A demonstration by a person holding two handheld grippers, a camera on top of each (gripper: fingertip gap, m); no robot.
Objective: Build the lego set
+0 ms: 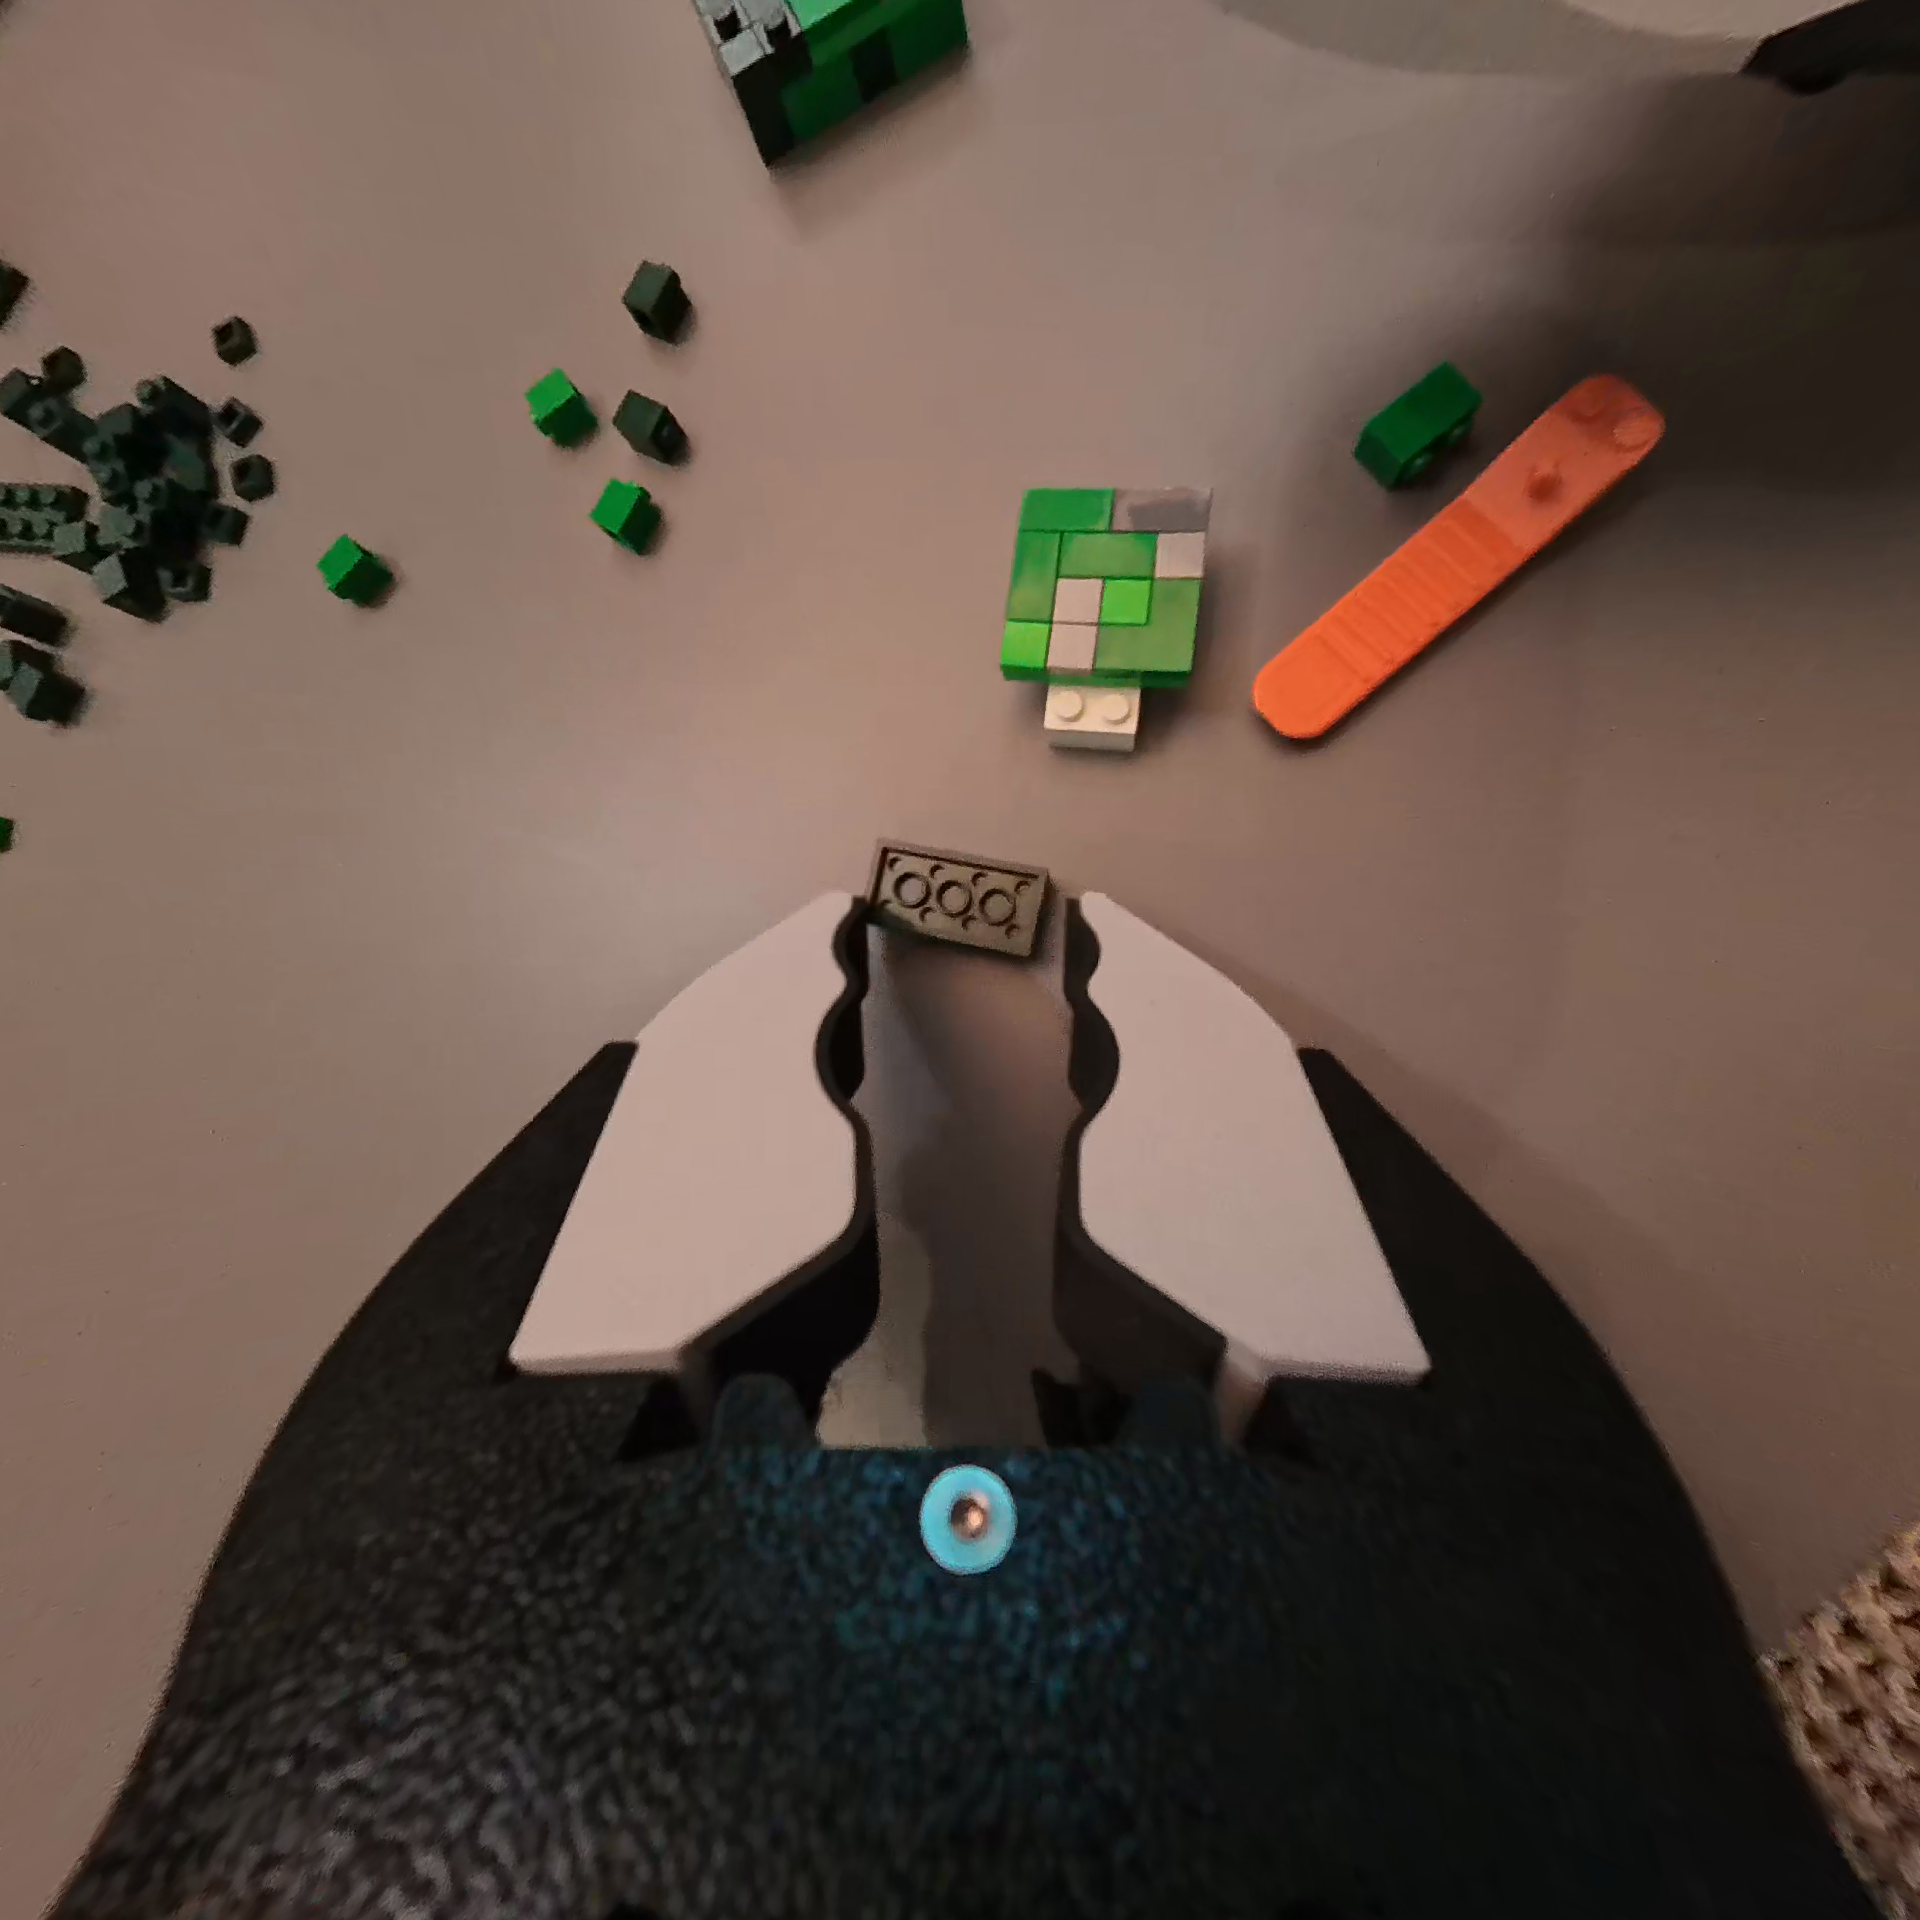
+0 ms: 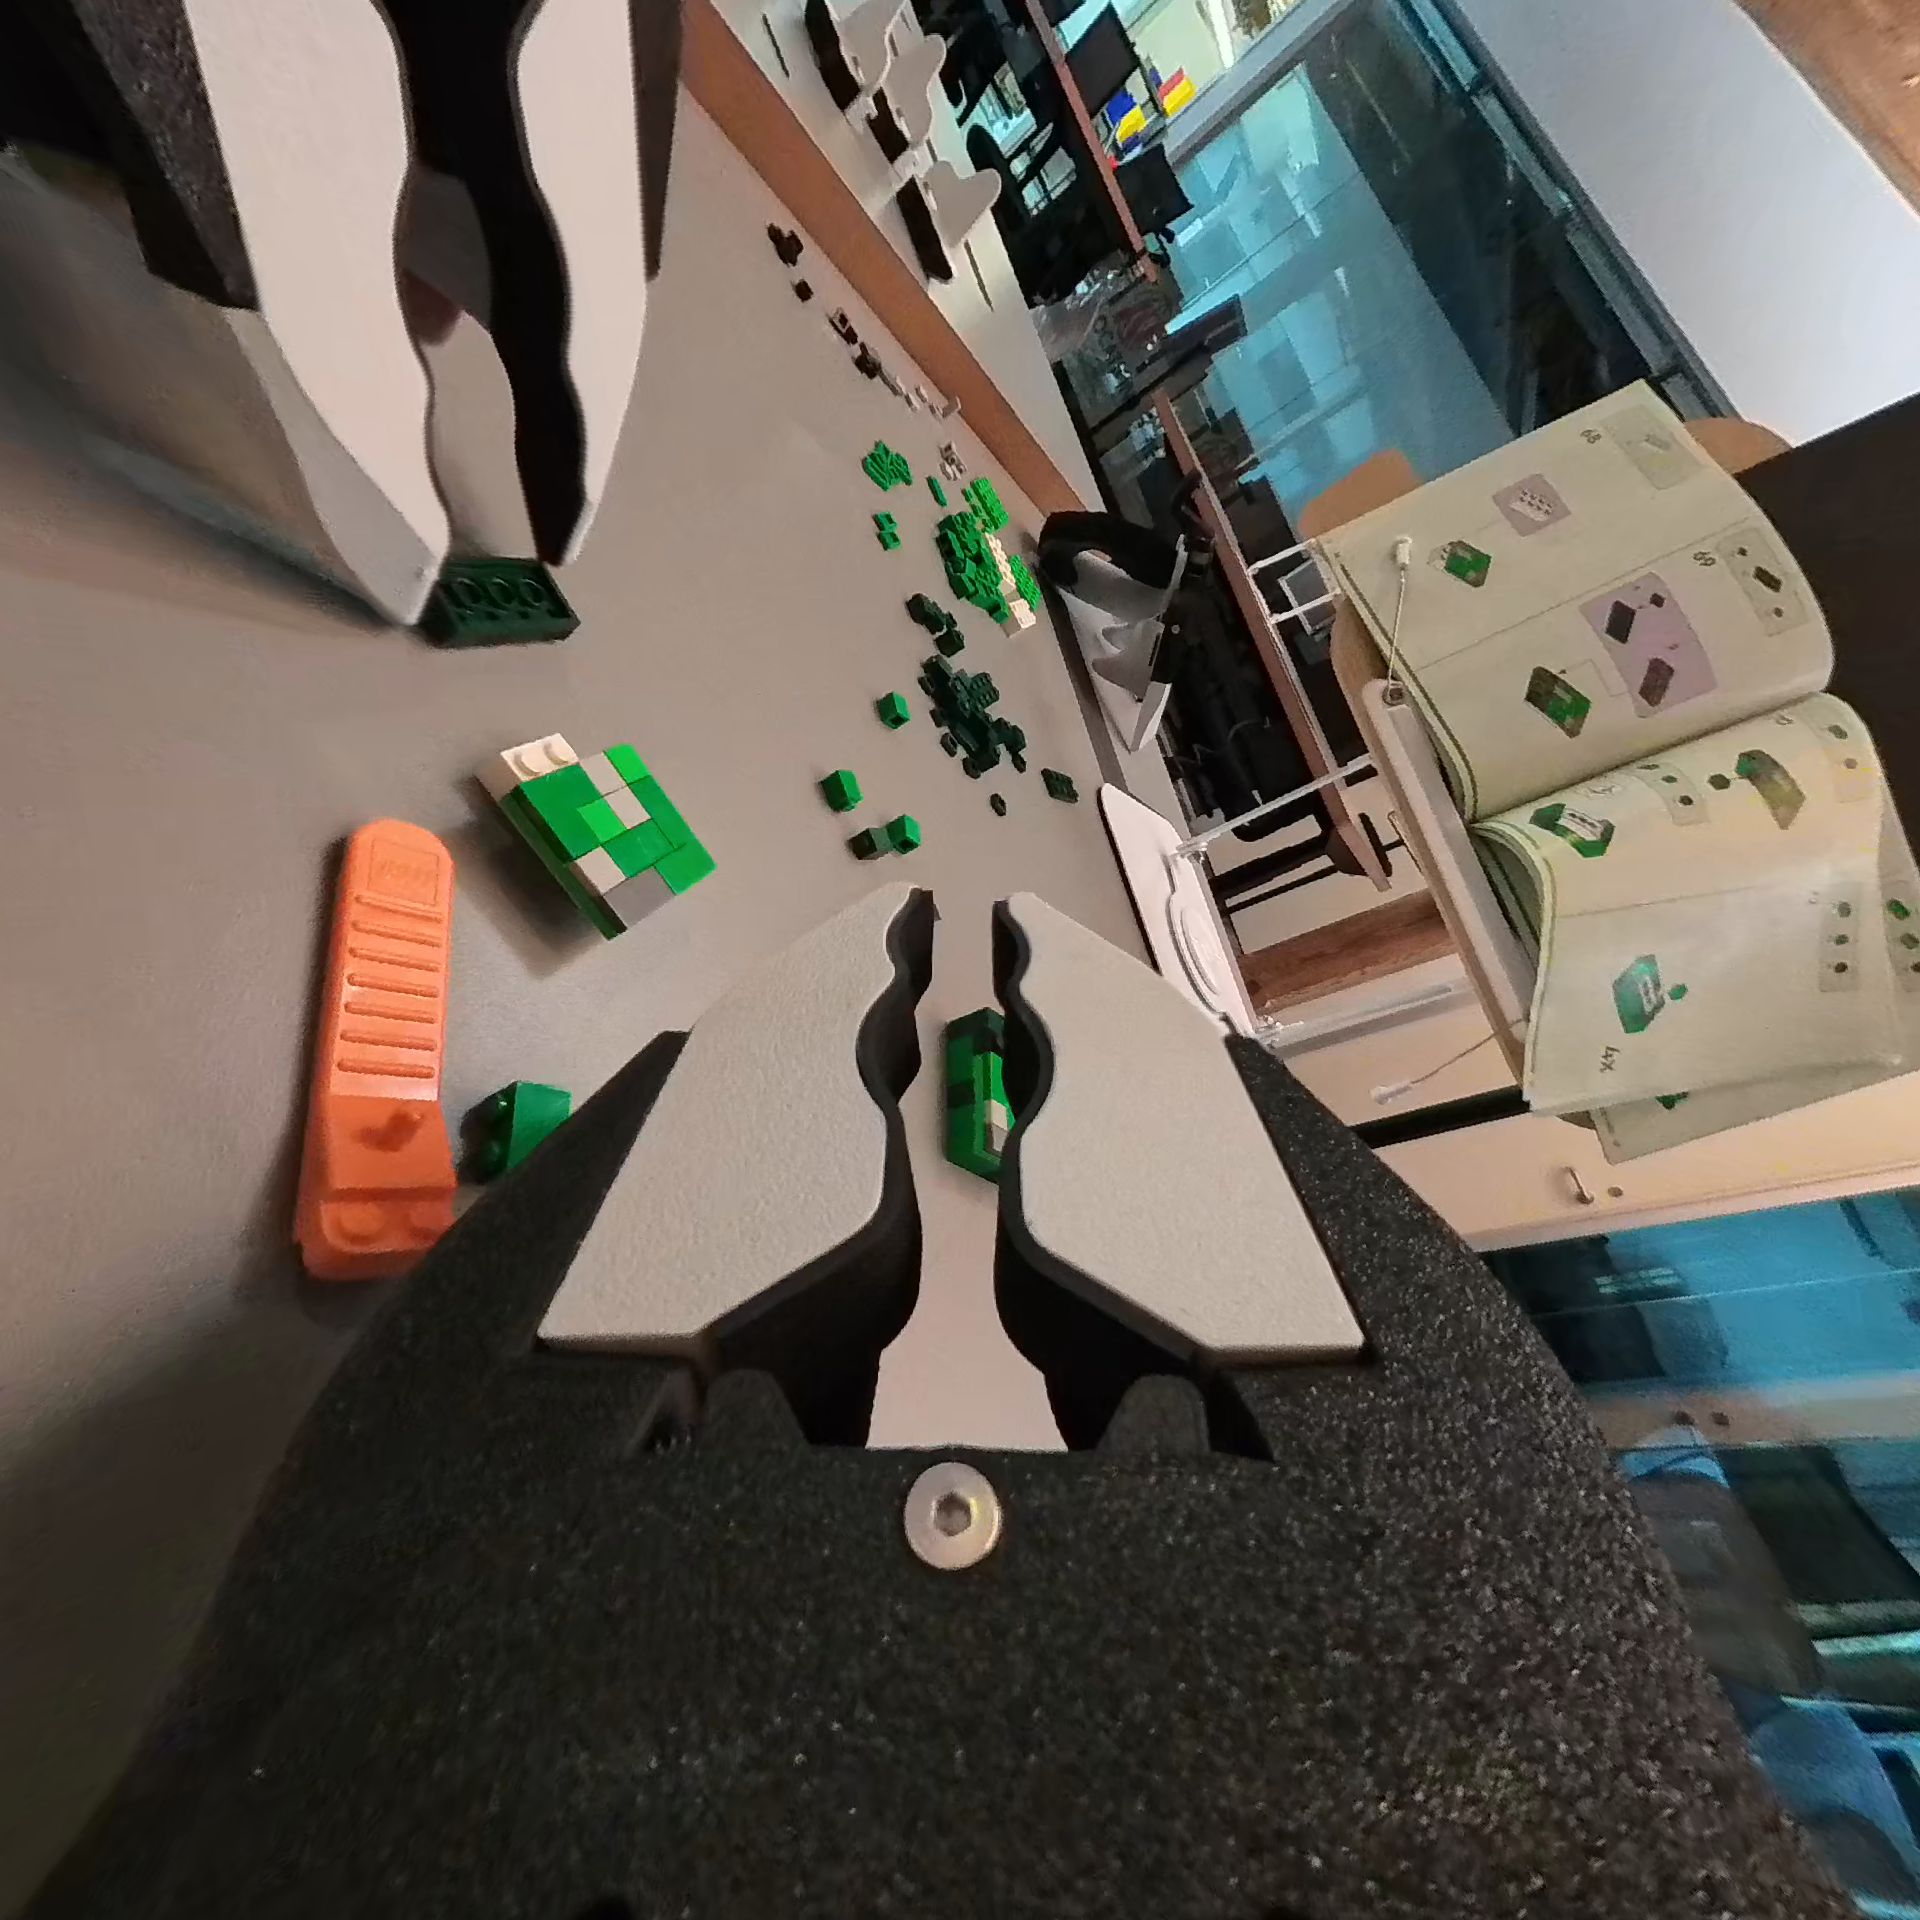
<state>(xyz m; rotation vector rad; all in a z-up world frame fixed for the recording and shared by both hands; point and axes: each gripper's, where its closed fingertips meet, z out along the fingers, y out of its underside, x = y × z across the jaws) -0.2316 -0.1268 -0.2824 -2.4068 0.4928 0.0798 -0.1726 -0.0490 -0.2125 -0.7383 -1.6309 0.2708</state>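
Note:
My left gripper (image 1: 961,920) is shut on a dark green two-by-four brick (image 1: 961,896), held underside up at its fingertips just above the grey table (image 1: 416,987). The right wrist view shows the same gripper (image 2: 499,566) and brick (image 2: 499,608) at the upper left. A small flat green-and-grey build (image 1: 1107,587) with a white stud piece lies just beyond; it also shows in the right wrist view (image 2: 608,831). My right gripper (image 2: 963,906) is empty, its jaws a narrow gap apart. A green cube build (image 2: 977,1091) shows on the table through that gap, and in the left wrist view (image 1: 842,62).
An orange brick separator (image 1: 1455,561) (image 2: 384,1039) lies right of the flat build, with a green curved brick (image 1: 1418,421) beside it. A pile of dark green pieces (image 1: 125,488) and scattered green bricks (image 1: 561,405) lie to the left. An open instruction booklet (image 2: 1621,727) stands past the table edge.

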